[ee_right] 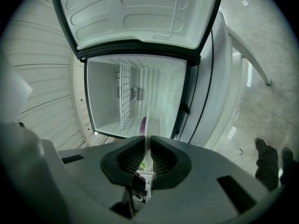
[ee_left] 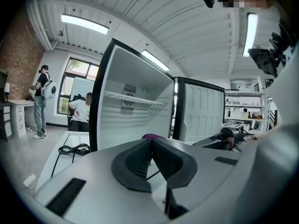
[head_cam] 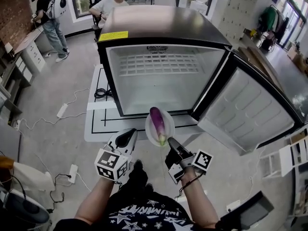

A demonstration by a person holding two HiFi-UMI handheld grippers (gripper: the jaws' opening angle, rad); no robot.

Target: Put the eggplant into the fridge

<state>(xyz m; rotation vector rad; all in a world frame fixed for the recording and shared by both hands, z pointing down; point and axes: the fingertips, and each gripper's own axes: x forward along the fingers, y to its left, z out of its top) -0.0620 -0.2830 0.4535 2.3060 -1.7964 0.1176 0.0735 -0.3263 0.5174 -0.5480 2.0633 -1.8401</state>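
Pinching the near rim of the plate (head_cam: 169, 124), the right gripper (head_cam: 171, 141) holds the eggplant (head_cam: 157, 124) on it before the open fridge (head_cam: 163, 25) at twelve o'clock, door (head_cam: 250, 112) swung toward three, left gripper (head_cam: 128, 135) closed on nothing.

At 11 o'clock I am watching a person with a white backpack (head_cam: 48, 11) standing beside a desk (head_cam: 29, 40). A seated person (head_cam: 110, 5) is sitting at 12. Power strips are lying on the grey floor (head_cam: 57, 81), one at 9 (head_cam: 62, 110), another at 8 (head_cam: 72, 172).
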